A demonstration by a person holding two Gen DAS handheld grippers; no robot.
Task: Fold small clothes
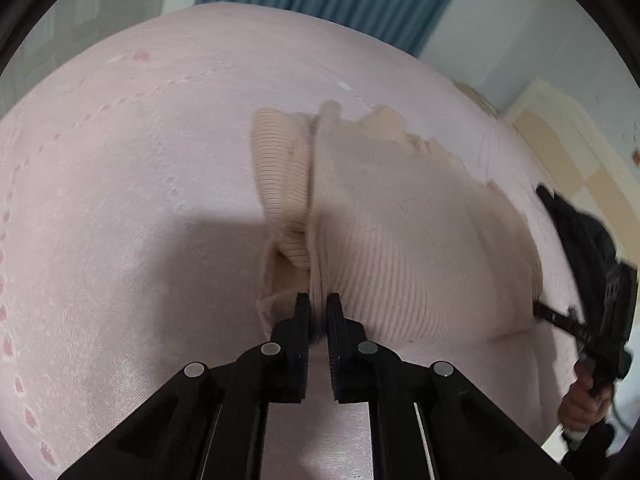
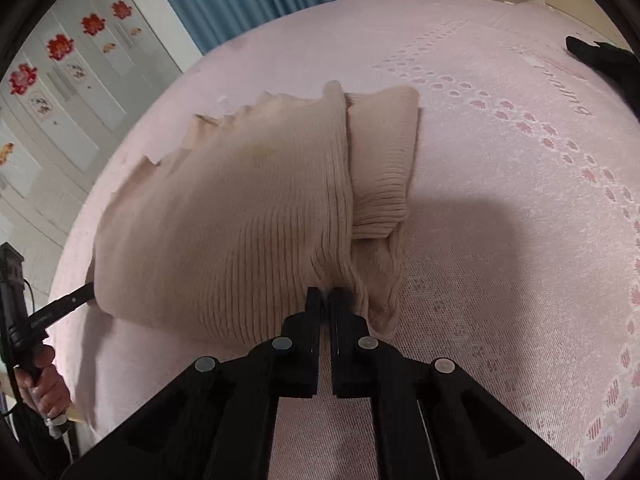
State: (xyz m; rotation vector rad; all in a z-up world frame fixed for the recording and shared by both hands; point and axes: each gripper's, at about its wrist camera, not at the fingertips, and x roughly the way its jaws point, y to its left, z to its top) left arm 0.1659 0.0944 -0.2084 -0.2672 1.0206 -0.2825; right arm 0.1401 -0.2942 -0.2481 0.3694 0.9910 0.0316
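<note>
Two grippers' jaws clamped on beige sweater (image 1: 400, 240) atop pink bedspread (image 1: 120, 200).

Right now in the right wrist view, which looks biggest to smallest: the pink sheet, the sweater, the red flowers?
1. Pink sheet, fills most of the view.
2. Sweater, lying on the sheet.
3. Red flowers, far off on the wall, so they may only look tiny.

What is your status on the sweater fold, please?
Left hand-held gripper and right hand-held gripper both shut on beige sweater hem. Sleeve folded in. Pink bedspread clear ahead.
</note>
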